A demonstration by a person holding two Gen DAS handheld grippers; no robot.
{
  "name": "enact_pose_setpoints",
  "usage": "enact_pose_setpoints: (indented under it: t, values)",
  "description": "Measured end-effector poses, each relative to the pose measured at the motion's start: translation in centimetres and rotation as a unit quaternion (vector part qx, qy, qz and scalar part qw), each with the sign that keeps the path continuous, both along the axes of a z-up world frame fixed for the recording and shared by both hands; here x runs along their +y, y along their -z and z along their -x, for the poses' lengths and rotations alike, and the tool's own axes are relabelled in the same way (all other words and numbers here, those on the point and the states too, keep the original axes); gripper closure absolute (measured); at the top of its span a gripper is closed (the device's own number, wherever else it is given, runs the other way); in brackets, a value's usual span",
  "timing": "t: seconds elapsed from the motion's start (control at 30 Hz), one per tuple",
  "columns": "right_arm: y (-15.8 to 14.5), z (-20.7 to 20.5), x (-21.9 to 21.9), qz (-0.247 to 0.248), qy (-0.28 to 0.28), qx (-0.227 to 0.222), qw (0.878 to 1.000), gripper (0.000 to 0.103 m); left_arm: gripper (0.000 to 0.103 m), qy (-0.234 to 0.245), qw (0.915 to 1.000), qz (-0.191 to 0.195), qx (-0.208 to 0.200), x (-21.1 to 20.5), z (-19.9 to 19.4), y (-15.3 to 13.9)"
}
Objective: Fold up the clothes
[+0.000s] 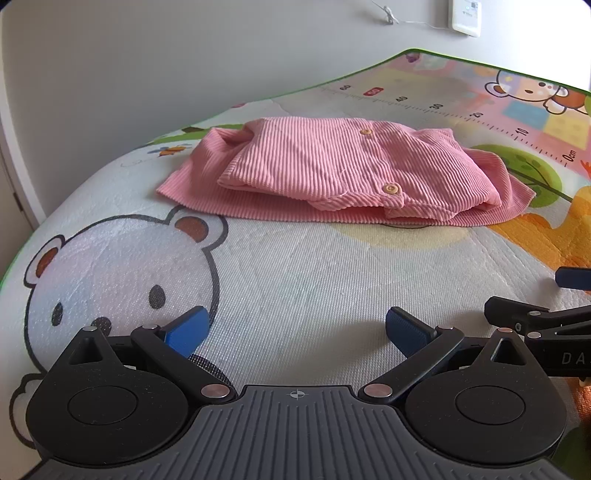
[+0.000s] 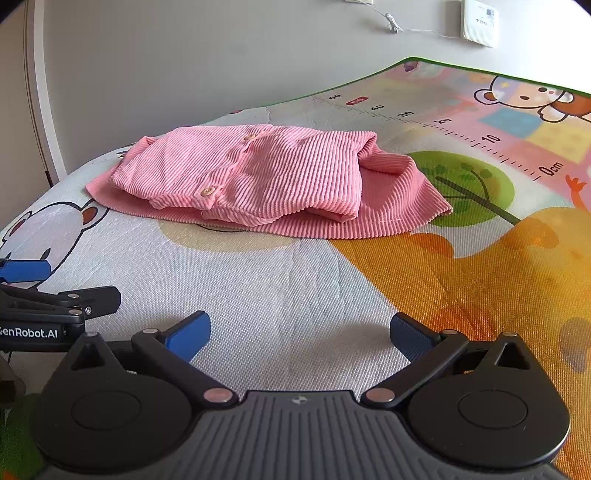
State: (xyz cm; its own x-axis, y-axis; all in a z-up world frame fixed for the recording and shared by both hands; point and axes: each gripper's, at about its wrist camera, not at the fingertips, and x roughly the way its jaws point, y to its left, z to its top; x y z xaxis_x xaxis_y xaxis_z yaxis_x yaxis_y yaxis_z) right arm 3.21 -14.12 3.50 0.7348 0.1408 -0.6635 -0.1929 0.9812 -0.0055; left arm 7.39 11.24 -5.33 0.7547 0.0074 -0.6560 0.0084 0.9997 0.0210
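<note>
A pink ribbed buttoned garment lies folded into a compact stack on the cartoon play mat; it also shows in the right wrist view. My left gripper is open and empty, low over the mat, well short of the garment. My right gripper is open and empty, also short of the garment. The right gripper's fingers show at the right edge of the left wrist view. The left gripper's fingers show at the left edge of the right wrist view.
The mat has a green border, a ruler print, a bear and a tree. Behind it is a grey wall with a white box and a cable.
</note>
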Motion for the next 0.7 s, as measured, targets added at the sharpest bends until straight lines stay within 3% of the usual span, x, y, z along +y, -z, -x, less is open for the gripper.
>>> enact_pose_setpoints:
  t: [0.1,0.27,0.43,0.7]
  values:
    - [0.1,-0.1,0.0,0.001,0.0,0.004,1.0,0.0,0.0,0.002,1.0,0.0,-0.001,-2.4,-0.8,0.0]
    - [0.1,-0.3,0.2,0.003,0.002,0.017,1.0,0.0,0.0,0.007,1.0,-0.002,0.005,-2.7,-1.1,0.0]
    - [0.0,-0.6,0.6,0.007,0.008,0.033,0.999,0.0,0.0,0.051,0.9986,0.001,0.017,-1.8,-2.1,-0.2]
    - [0.0,-0.9,1.2,0.017,0.018,0.05,0.998,0.0,0.0,0.055,0.9981,-0.004,0.026,-2.7,-1.8,-0.4]
